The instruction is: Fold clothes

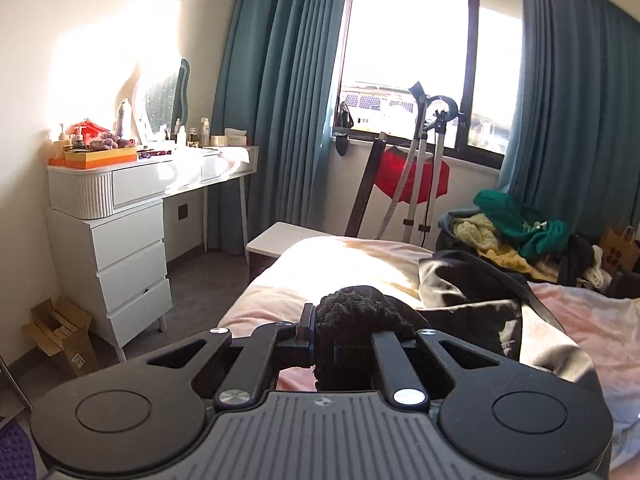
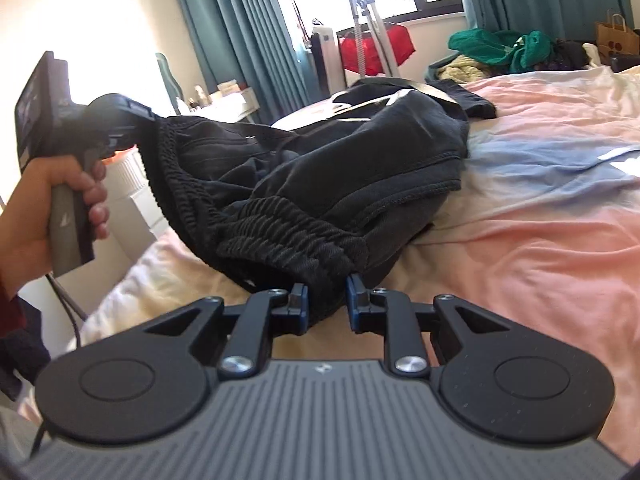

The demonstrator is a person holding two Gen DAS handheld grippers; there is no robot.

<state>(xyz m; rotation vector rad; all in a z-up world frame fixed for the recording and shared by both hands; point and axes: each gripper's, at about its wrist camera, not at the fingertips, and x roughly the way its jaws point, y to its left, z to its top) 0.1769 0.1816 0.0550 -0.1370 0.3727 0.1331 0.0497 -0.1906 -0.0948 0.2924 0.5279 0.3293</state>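
Left wrist view: the left gripper [image 1: 325, 338] is clamped on the ribbed elastic waistband [image 1: 360, 308] of a pair of black shorts [image 1: 472, 300], jaws squeezed nearly together with fabric bunched between them. Right wrist view shows the right gripper [image 2: 327, 304] pinching another stretch of that waistband, knit wedged between its blue-edged pads [image 2: 351, 300]. The shorts hang between the two grippers and trail onto the pink and blue bed sheet [image 2: 540, 220], near the bed's left edge. A hand [image 2: 36, 208] grips the left gripper's handle. Couldn't find any readable writing: small logo marks on the gripper bodies and a printed paper bag [image 2: 616, 36] beyond the bed's far right corner, all too small or blurry. A clothes pile [image 1: 516, 224] sits at the far edge.
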